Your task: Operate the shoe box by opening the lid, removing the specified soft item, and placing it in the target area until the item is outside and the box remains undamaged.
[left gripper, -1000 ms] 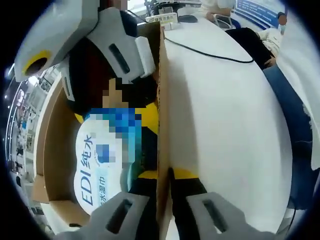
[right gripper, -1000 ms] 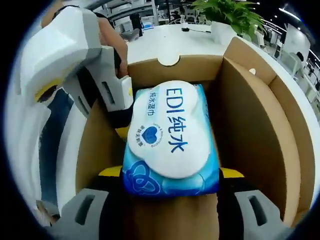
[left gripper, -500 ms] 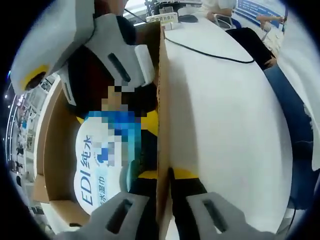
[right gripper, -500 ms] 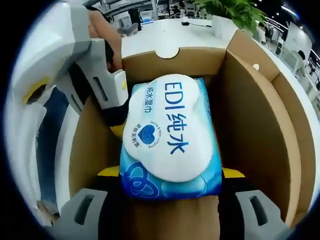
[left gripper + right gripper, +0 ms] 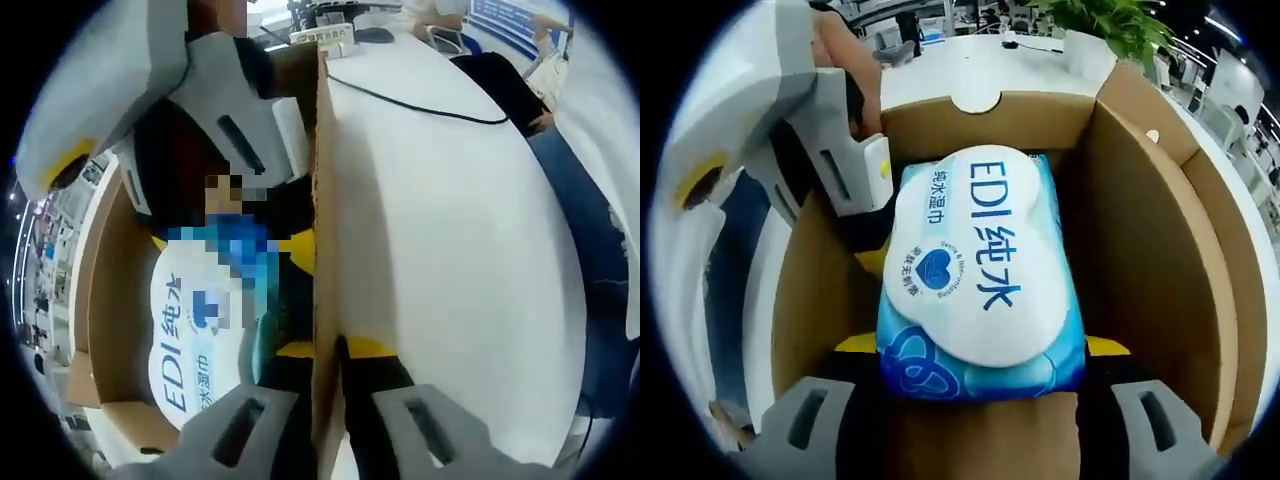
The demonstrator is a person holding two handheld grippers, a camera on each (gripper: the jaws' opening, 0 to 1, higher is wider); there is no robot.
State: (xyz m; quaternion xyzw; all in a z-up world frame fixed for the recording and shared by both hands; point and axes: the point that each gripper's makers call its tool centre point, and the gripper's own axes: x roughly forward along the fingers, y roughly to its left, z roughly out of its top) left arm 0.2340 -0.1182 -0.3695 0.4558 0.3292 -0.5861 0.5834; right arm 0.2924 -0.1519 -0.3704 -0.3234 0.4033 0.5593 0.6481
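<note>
Drew slightly nearer the wipes pack (image 5: pixel 980 270) in the right gripper view over the last second, with the pack looming larger and the left gripper (image 5: pixel 855 180) swung higher at that view's left edge; saw almost no shift in the left gripper view. On the left, found the left gripper pinched tight on the side wall (image 5: pixel 320 200) of the shoe box (image 5: pixel 1140 250), one jaw inside and one outside, steadying it. Found the box already open and the pack lying label-up inside, on the floor or barely above it; could not tell which. Further right, found the right gripper (image 5: pixel 980 350) closed in astride the pack's near end, yellow pads pressed to both flanks. Judged it best to lift straight up and slowly, squeeze only enough to dent the soft wrap, keep clear of the cardboard walls, and hold the left clamp gently so as not to crease the wall. Beyond, noted a white table (image 5: pixel 450 260) crossed by a black cable (image 5: pixel 420 105), then a potted plant (image 5: pixel 1110 25) and an open office behind.
</note>
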